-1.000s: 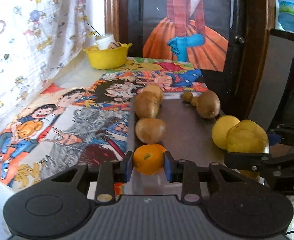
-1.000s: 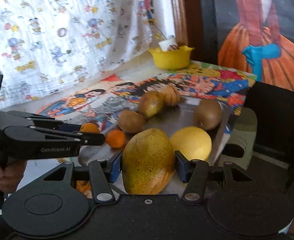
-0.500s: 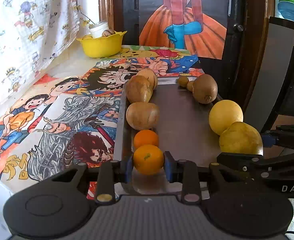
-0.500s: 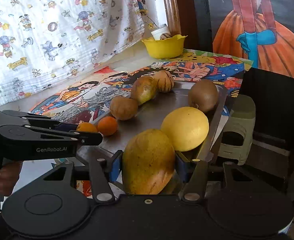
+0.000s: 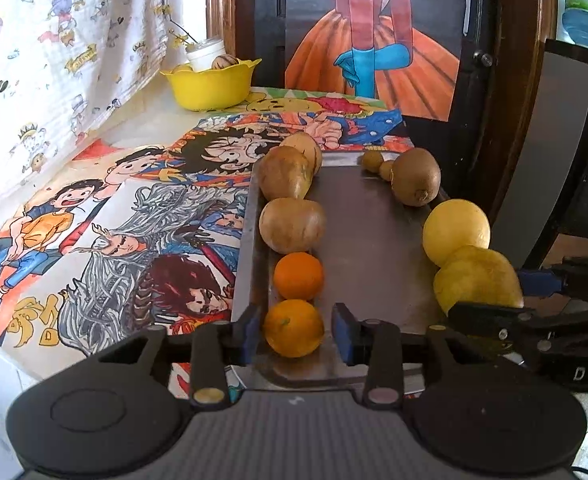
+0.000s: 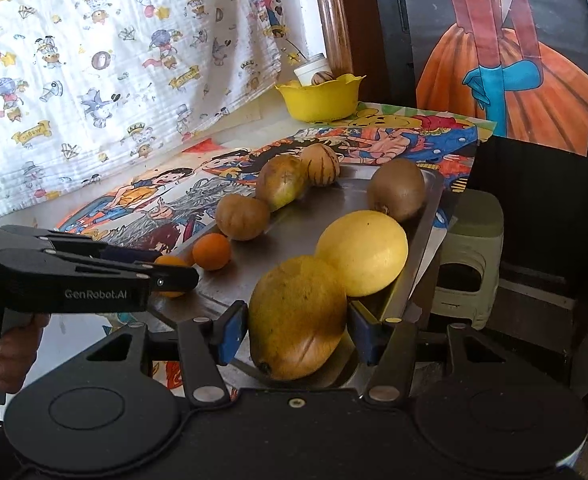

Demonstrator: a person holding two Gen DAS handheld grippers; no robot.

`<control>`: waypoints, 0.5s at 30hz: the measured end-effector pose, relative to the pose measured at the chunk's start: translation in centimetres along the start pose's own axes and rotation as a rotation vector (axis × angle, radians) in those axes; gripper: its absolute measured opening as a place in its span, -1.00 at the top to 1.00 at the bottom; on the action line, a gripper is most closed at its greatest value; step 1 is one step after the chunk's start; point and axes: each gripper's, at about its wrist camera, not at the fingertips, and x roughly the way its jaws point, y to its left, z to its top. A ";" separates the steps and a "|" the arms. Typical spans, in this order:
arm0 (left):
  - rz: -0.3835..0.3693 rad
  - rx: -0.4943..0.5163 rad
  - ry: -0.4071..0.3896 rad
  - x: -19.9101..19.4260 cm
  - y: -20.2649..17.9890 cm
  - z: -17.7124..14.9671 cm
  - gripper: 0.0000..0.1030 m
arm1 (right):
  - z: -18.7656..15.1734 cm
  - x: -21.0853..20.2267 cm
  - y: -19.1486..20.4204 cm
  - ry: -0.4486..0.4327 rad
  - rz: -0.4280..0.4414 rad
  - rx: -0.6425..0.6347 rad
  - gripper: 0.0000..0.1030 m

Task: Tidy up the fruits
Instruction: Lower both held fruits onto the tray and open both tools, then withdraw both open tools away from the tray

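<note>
A metal tray (image 5: pixel 374 240) holds two rows of fruit. In the left row a small orange (image 5: pixel 294 334) rests at the near end, just behind a second orange (image 5: pixel 298 276) and several brown fruits. My left gripper (image 5: pixel 296 332) straddles the near orange. Its jaws are opening, and a gap shows on each side of the fruit. In the right row sit a kiwi (image 5: pixel 416 182) and a round yellow fruit (image 6: pixel 364 252). Beside the yellow fruit is a yellow-brown mango (image 6: pixel 298 320), and my right gripper (image 6: pixel 296 332) is shut on it.
A yellow bowl (image 5: pixel 213 88) with a cup and small items stands at the table's far end by a patterned curtain. Cartoon posters (image 5: pixel 113 240) cover the table left of the tray. A green stool (image 6: pixel 470 256) and dark furniture stand right of the table.
The left pads have parted from the near orange, which now lies on the tray behind the other orange. The mango has settled against the yellow fruit, still in the right gripper.
</note>
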 end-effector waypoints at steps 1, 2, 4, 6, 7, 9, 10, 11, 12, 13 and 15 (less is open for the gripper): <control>0.007 0.001 -0.007 -0.2 0.0 0.0 -0.04 | -0.1 -0.1 0.0 -0.002 0.000 0.002 -0.13; 0.013 0.004 -0.013 -0.3 -0.1 0.0 -0.05 | -0.2 -0.2 0.0 -0.004 -0.001 0.004 -0.14; 0.011 0.000 -0.018 -0.5 0.0 0.0 -0.05 | -0.5 -0.5 0.1 -0.008 -0.004 0.009 -0.16; 0.013 -0.003 -0.024 -0.7 0.1 0.0 -0.08 | -0.6 -0.8 0.1 -0.013 -0.005 0.014 -0.19; 0.015 -0.005 -0.028 -0.9 0.1 -0.1 -0.12 | -0.8 -1.0 0.1 -0.017 -0.006 0.016 -0.21; 0.020 -0.011 -0.037 -1.3 0.2 -0.3 -0.21 | -1.0 -1.3 0.3 -0.026 -0.008 0.018 -0.26; 0.024 -0.015 -0.045 -1.6 0.3 -0.4 -0.29 | -1.1 -1.5 0.4 -0.030 -0.009 0.020 -0.28; 0.028 -0.018 -0.051 -1.8 0.4 -0.5 -0.32 | -1.2 -1.7 0.5 -0.035 -0.011 0.021 -0.33; 0.031 -0.021 -0.058 -2.1 0.5 -0.6 -0.38 | -1.3 -1.9 0.6 -0.039 -0.013 0.022 -0.38; 0.036 -0.025 -0.066 -2.4 0.7 -0.8 -0.44 | -1.4 -2.1 0.7 -0.044 -0.015 0.023 -0.41; 0.043 -0.033 -0.079 -3.0 1.0 -1.2 -0.56 | -1.6 -2.6 1.0 -0.057 -0.021 0.020 -0.51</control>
